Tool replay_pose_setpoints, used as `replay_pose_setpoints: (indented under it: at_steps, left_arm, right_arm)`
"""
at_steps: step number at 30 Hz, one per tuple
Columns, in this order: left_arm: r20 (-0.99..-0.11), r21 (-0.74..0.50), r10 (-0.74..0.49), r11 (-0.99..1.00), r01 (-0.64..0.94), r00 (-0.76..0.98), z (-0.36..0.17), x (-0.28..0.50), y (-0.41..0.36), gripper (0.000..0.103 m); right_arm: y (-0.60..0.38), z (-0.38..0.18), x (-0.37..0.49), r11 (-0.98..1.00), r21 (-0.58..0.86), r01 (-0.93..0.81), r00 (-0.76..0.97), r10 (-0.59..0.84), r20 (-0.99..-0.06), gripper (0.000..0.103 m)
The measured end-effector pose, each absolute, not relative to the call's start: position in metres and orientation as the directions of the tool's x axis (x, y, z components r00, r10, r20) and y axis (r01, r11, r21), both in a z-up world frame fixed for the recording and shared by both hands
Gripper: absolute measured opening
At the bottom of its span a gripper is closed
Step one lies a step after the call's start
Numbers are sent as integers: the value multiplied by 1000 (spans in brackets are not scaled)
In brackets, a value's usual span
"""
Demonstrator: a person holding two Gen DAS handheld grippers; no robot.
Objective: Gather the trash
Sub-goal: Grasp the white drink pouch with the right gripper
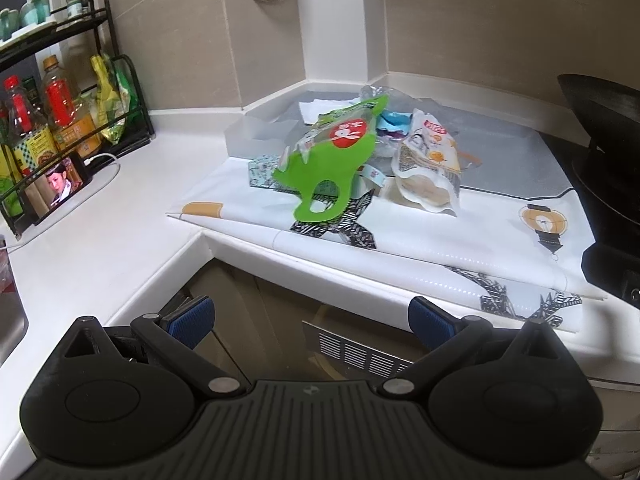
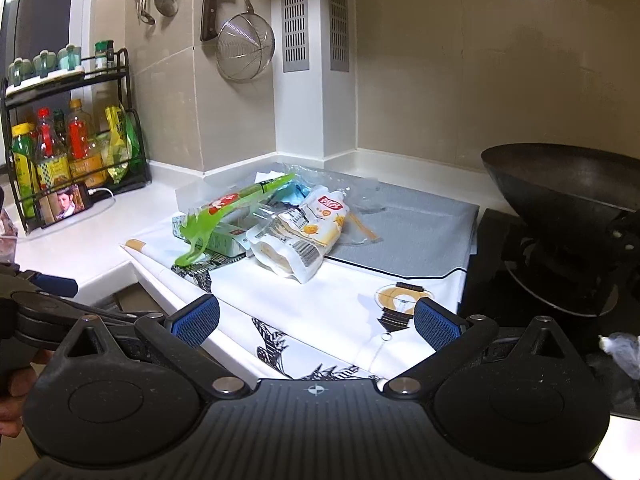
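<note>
A heap of trash lies on a patterned white mat (image 1: pixel 440 236) (image 2: pixel 320 304) on the corner counter. On top is a green plastic bag with a handle hole (image 1: pixel 336 156) (image 2: pixel 228 208). To its right rests a white snack pouch with yellow print (image 1: pixel 430 164) (image 2: pixel 304 232), with blue wrappers (image 1: pixel 394 120) (image 2: pixel 296 194) and clear plastic behind. My left gripper (image 1: pixel 312 320) hangs open in front of the counter edge, well short of the heap. My right gripper (image 2: pixel 316 322) is open over the mat's near edge, nothing between its fingers. The left gripper (image 2: pixel 52 284) shows at the left of the right wrist view.
A black wok (image 1: pixel 600 120) (image 2: pixel 568 184) sits on the stove at the right. A black rack of bottles (image 1: pixel 60 112) (image 2: pixel 68 148) and a phone (image 1: pixel 60 186) (image 2: pixel 66 200) stand on the left counter. A strainer (image 2: pixel 244 48), a cleaver and ladles hang on the wall. A crumpled white scrap (image 2: pixel 620 350) lies by the stove.
</note>
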State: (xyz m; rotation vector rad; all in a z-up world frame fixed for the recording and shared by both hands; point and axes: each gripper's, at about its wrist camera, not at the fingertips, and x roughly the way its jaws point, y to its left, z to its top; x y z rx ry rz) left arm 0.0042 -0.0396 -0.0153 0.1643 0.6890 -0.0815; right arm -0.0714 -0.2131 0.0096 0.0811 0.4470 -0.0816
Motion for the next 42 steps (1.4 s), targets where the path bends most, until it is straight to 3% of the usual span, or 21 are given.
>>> replay_pose_setpoints:
  at_steps: [7, 15, 23, 33, 37, 42]
  left_arm:
    - [-639, 121, 36, 991, 54, 768, -12, 4, -13, 103]
    - [-648, 107, 96, 994, -35, 756, -10, 3, 17, 103]
    - [-658, 117, 143, 989, -87, 740, -9, 9, 32, 103]
    - [-665, 157, 196, 980, -121, 721, -7, 21, 36, 103]
    - [-671, 176, 209, 977, -121, 712, -7, 29, 32, 103]
    - [-680, 185, 199, 978, -97, 706, -5, 46, 22, 103]
  right_arm:
    - [-226, 2, -39, 976, 216, 36, 892, 66, -447, 103]
    - [-252, -8, 31, 910, 404, 90, 872, 124, -474, 103]
    - [-261, -20, 111, 934, 339, 116, 867, 71, -493, 103]
    - [-260, -54, 182, 916, 394, 77, 814, 170, -555, 103]
    - [-254, -59, 178, 934, 356, 27, 833, 175, -524, 103]
    - [-257, -54, 163, 955, 295, -13, 883, 150, -445, 70]
